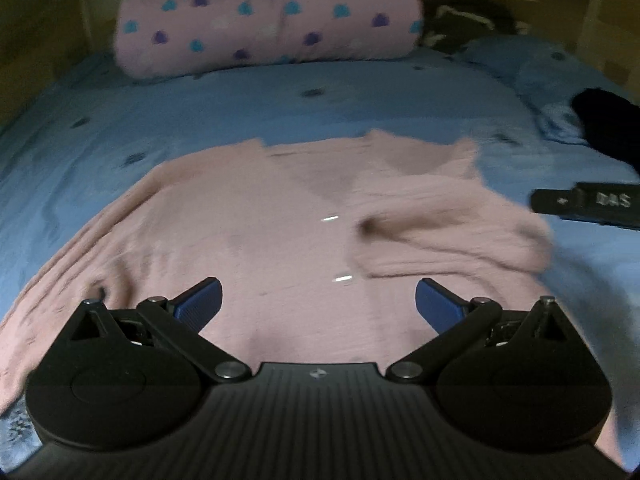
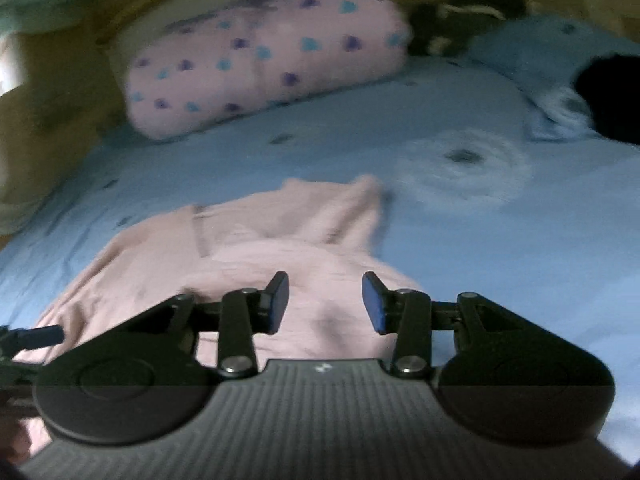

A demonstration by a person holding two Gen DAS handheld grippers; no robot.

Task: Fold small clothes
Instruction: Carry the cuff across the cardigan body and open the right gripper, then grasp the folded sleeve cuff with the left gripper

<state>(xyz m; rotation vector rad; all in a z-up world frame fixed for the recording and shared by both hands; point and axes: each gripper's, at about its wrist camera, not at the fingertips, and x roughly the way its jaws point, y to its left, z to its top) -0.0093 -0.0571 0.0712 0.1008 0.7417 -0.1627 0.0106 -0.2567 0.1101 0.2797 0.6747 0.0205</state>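
Observation:
A pale pink knitted cardigan (image 1: 256, 232) lies front-up on the blue bedsheet (image 1: 240, 108), V-neck at the far side, two small shiny buttons down its middle. Its right sleeve (image 1: 452, 232) is folded in over the body. My left gripper (image 1: 319, 304) is open wide and empty above the cardigan's lower part. In the right wrist view the cardigan (image 2: 256, 252) lies under and ahead of my right gripper (image 2: 326, 304), which is open and empty over the folded sleeve. The right gripper's black body (image 1: 588, 204) shows at the right edge of the left view.
A pink rolled blanket with blue and purple hearts (image 1: 268, 16) lies across the far side of the bed. A black garment (image 1: 608, 124) and a blue pillow (image 2: 552, 52) sit at the far right. Dark items (image 1: 464, 24) lie beyond the blanket.

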